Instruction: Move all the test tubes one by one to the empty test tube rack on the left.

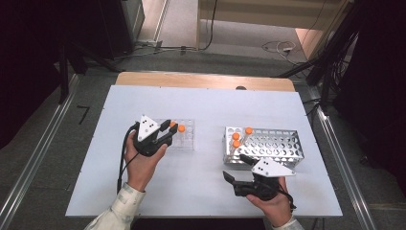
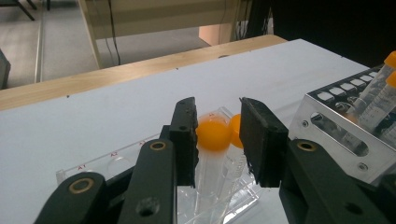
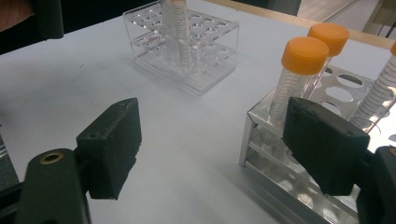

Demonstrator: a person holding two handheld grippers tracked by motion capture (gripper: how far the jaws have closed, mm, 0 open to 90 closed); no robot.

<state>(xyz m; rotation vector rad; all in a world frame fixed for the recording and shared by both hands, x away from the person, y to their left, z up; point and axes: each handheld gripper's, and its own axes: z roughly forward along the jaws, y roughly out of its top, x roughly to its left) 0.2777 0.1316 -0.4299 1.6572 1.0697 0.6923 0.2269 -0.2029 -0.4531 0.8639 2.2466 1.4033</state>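
Tubes with orange caps are the work: one tube [image 2: 212, 140] stands in the clear rack [image 1: 184, 139], its cap between the left tongs [image 2: 217, 135], which look just released, pads barely clear. Back straight up from that rack, no sideways nudge. Right tongs [image 3: 210, 149] gape empty beside the metal rack [image 1: 268, 146]. White surface [image 1: 201, 105], grey floor beyond the clear rack.

Bright table, dark surroundings, soft shadows
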